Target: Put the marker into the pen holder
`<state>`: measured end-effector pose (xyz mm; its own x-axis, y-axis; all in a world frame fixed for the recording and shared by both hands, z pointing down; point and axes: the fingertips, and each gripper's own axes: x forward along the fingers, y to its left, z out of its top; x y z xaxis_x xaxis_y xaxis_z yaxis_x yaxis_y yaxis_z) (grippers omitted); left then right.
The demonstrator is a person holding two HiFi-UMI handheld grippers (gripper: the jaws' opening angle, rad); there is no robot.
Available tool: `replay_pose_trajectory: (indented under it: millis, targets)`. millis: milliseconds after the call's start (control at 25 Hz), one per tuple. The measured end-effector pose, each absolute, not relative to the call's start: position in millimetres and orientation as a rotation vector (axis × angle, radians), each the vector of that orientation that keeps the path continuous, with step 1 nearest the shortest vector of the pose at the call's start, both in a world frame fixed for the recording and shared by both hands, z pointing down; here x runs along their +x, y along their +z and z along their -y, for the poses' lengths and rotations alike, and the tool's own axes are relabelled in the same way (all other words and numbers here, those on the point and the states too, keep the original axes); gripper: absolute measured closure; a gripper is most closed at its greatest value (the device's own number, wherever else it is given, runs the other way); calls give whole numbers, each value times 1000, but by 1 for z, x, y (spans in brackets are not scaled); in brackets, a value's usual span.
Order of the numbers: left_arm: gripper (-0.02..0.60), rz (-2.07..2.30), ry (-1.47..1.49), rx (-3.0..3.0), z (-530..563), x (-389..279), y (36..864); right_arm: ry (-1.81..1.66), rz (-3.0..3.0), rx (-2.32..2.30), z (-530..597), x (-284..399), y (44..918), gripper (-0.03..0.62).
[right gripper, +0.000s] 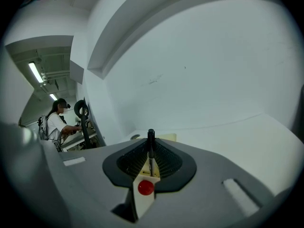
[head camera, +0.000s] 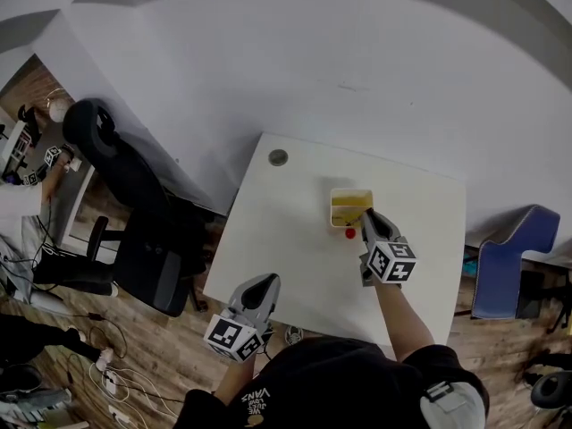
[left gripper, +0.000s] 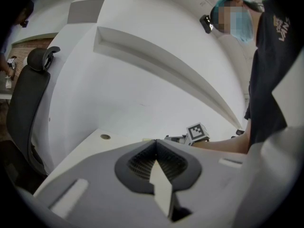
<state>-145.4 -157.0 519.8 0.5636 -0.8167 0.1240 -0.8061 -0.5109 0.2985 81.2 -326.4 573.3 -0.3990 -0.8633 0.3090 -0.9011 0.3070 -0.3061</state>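
A yellow pen holder point(head camera: 350, 207) stands on the white table point(head camera: 295, 239), right of its middle. My right gripper point(head camera: 369, 216) is just in front of the holder and is shut on a marker point(right gripper: 150, 156). The marker lies along the jaws. Its black tip points ahead and its red end point(head camera: 350, 233) points back toward me. In the right gripper view a yellow edge of the holder point(right gripper: 165, 137) shows past the right gripper point(right gripper: 151, 147). My left gripper point(head camera: 265, 285) hangs over the table's front edge, away from both, shut with nothing in it; the left gripper point(left gripper: 156, 145) shows closed jaws.
A round cable grommet point(head camera: 278, 157) sits at the table's far left corner. A black office chair point(head camera: 134, 206) stands left of the table and a blue chair point(head camera: 516, 256) to its right. A white wall runs behind. A person point(right gripper: 57, 118) works at a desk far left.
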Motion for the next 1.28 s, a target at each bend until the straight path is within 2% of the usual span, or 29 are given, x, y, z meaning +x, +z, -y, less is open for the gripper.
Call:
replay_pose_trajectory:
  millis: [1280]
  targets:
    - [529, 1282, -45, 2492, 164, -139, 526, 717, 2322, 1759, 325, 104, 603, 546]
